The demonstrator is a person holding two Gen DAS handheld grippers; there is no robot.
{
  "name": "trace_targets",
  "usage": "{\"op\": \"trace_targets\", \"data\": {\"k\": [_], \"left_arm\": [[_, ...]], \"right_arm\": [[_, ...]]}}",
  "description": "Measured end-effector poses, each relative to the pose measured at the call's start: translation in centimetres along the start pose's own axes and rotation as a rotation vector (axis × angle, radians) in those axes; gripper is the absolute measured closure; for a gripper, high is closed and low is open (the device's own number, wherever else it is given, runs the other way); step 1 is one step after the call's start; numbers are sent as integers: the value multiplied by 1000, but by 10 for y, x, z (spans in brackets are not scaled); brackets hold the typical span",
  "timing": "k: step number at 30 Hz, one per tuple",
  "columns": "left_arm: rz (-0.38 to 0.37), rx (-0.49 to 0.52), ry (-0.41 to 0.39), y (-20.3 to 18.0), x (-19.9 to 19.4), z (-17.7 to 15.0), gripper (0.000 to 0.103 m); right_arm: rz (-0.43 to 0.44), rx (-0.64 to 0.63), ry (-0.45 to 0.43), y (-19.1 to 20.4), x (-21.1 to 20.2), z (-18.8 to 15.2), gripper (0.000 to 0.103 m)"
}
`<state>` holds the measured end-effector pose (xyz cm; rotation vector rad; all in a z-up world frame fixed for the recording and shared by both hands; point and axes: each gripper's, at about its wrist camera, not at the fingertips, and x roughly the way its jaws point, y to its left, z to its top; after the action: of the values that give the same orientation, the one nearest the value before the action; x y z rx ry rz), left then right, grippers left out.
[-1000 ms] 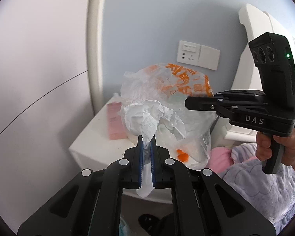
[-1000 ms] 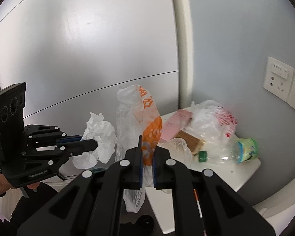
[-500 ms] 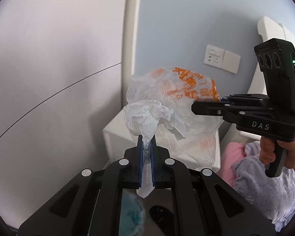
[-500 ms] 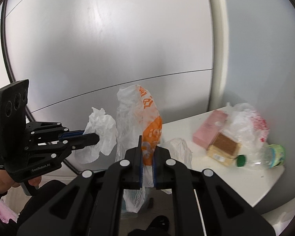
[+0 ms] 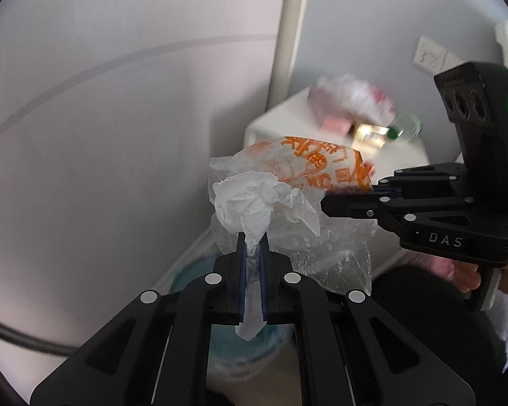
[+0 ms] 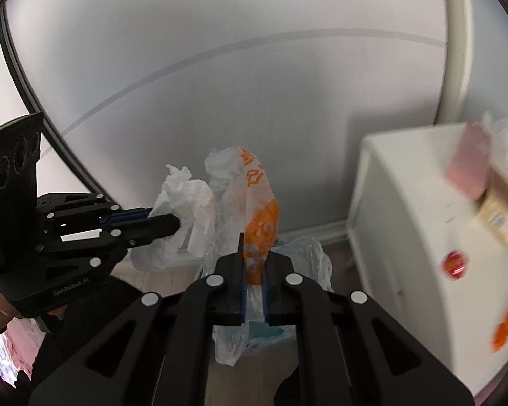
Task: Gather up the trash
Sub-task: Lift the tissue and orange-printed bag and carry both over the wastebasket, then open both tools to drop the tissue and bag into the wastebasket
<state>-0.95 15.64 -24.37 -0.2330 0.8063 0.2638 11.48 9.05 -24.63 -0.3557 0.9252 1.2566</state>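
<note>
Already two pieces of rubbish are off the white cabinet (image 6: 406, 223) and in the air, so the task looks partly done, by my reading. The left gripper (image 5: 252, 250) has its jaws closed tight on a crumpled white tissue (image 5: 254, 199), whose twisted tail runs down between the blue pads and pokes out below them. The right gripper (image 6: 253, 260) is likewise clamped shut, pinching an orange-printed plastic bag (image 6: 257, 199) that bulges above its fingers and hangs limp beneath. Both loads sit side by side, the tissue just beside the bag, perhaps brushing it. Below them on the floor stands a teal bin (image 5: 240, 345) lined with a thin clear liner (image 6: 304, 253), close to the wall and the cabinet's foot. Neither piece is in the bin yet; both hover above it. What is left, as I judge it, is to let these two go into the bin and then return for the rest: a pink box (image 5: 335, 123), a clear wrapper (image 5: 355, 98), a brownish packet (image 5: 369, 135) and a green-capped bottle (image 5: 404, 128) lie on the cabinet top, blurred in both views
</note>
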Motion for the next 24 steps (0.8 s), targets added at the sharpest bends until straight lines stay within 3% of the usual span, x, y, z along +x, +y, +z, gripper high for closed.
{"op": "trace_targets", "data": {"k": [8, 24], "left_arm": [[29, -88, 117, 44, 43, -39, 98], [3, -171, 352, 71, 171, -92, 98]], "right_arm": [[22, 46, 153, -8, 84, -22, 94], [-15, 102, 388, -39, 204, -58, 94]]}}
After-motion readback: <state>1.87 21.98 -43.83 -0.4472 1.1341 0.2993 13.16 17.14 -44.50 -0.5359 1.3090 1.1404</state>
